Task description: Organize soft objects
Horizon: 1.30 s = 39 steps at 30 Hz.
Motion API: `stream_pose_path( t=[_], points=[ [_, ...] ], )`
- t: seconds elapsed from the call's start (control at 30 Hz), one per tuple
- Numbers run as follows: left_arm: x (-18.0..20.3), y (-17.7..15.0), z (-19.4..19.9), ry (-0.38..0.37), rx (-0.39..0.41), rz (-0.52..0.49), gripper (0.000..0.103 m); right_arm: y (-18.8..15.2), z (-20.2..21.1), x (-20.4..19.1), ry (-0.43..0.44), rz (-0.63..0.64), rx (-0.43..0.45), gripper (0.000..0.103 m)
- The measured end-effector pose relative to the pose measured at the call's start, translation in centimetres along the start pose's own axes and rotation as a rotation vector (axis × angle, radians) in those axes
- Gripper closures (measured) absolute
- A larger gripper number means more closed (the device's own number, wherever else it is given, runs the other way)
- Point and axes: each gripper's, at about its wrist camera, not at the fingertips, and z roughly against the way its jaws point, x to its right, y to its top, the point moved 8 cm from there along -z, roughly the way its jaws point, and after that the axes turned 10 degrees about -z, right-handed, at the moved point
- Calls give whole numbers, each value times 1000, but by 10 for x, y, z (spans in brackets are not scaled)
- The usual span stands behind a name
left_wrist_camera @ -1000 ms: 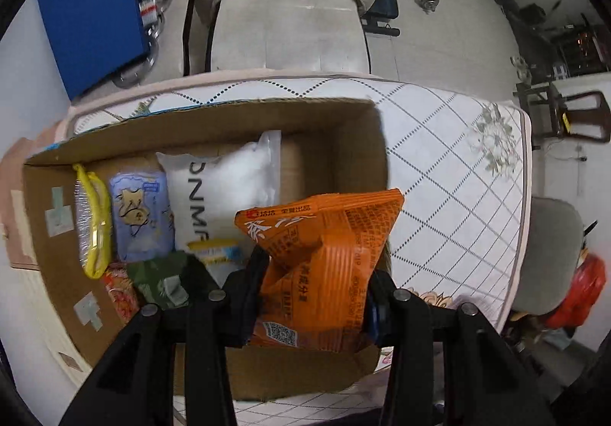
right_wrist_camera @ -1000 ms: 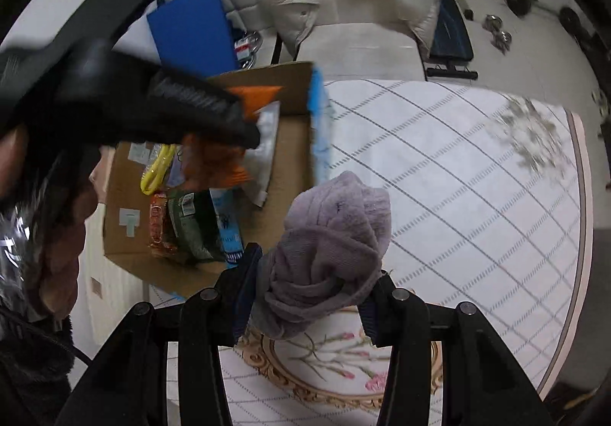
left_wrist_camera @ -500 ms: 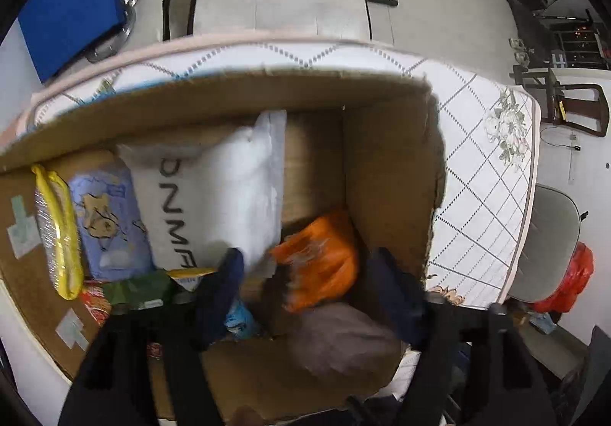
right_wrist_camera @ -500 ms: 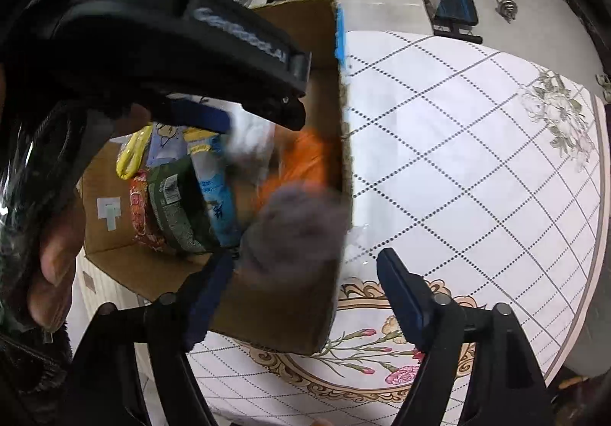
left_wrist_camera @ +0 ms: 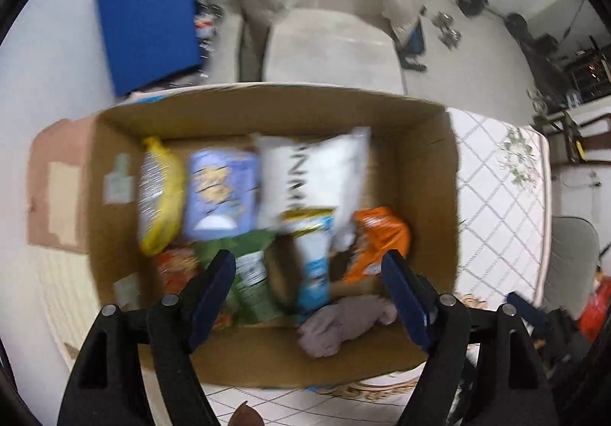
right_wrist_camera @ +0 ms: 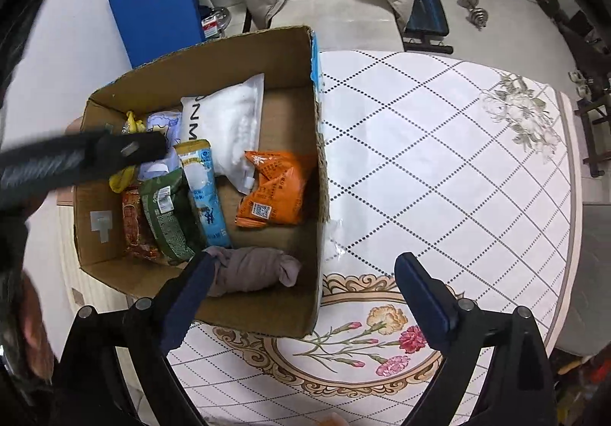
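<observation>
cardboard box [right_wrist_camera: 317, 143] holds orange packet [right_wrist_camera: 277, 193] and mauve cloth roll [right_wrist_camera: 252, 269]; my left tongs [left_wrist_camera: 307, 279] and right tongs [right_wrist_camera: 301, 286] released, empty; counter [right_wrist_camera: 439, 166] bare, sorting seems finished

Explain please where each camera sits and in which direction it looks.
Left wrist: sits on the left gripper, above the box, looking down into it; its open fingers show.
Right wrist: sits on the right gripper, above the box's right wall, looking down at box and table; its open fingers and the left gripper's arm show.
Both see the box, orange bag and grey cloth.
</observation>
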Motion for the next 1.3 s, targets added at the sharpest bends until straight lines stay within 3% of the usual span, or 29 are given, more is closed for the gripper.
stream_pose_path(
  t=[0.07,0.27,0.37,0.47,0.87,1.07,1.3],
  points=[
    [-10,-17,7,44,31,9,25,-6,2,-1,-5,1,13,0],
    [-25,-56,20,137,85,16,25,-27,11,-10,-31,26,67,0],
    [-33,-69,29,158,124,40,6,-34,18,-12,-51,28,96,0],
    [-37,-77,37,194,164,47,2,-38,24,-11,-61,23,117,0],
    [-33,-90,57,212,217,50,1,-42,39,-7,-96,-4,172,0],
    [-16,-99,101,224,300,26,1,-51,80,-6,-82,13,235,0],
    [19,-128,177,220,415,-9,1,-88,163,2,-60,41,345,0]
  ],
)
